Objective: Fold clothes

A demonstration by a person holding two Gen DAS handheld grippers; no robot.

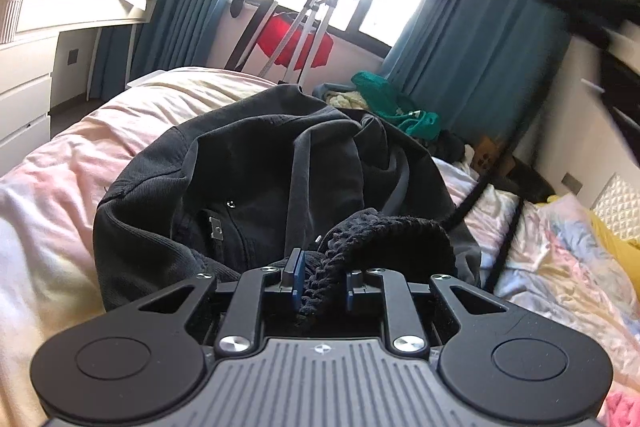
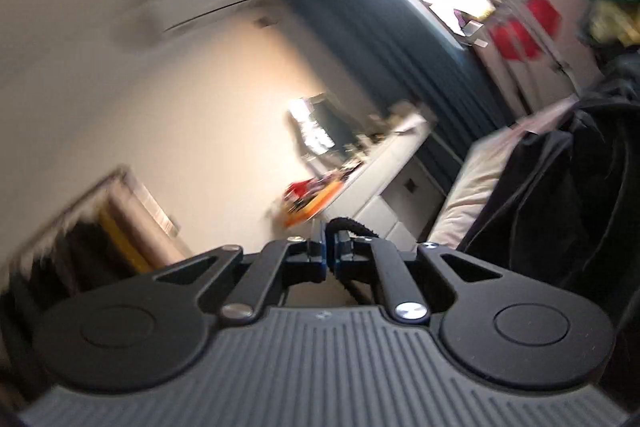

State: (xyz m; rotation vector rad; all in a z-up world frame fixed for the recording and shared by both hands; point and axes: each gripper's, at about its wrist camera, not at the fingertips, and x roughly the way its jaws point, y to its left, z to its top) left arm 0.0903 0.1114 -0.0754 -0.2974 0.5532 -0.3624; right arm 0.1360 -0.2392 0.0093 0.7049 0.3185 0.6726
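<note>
Black knit garment [image 1: 384,235] — pinched in left tool [image 1: 320,281].

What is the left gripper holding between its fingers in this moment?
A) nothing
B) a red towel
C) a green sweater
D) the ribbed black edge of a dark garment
D: in the left wrist view, the left gripper pinches the ribbed edge of the black garment lying on the bed.

A black knit garment [image 1: 384,239] hangs bunched above rumpled dark trousers [image 1: 248,179].
</note>
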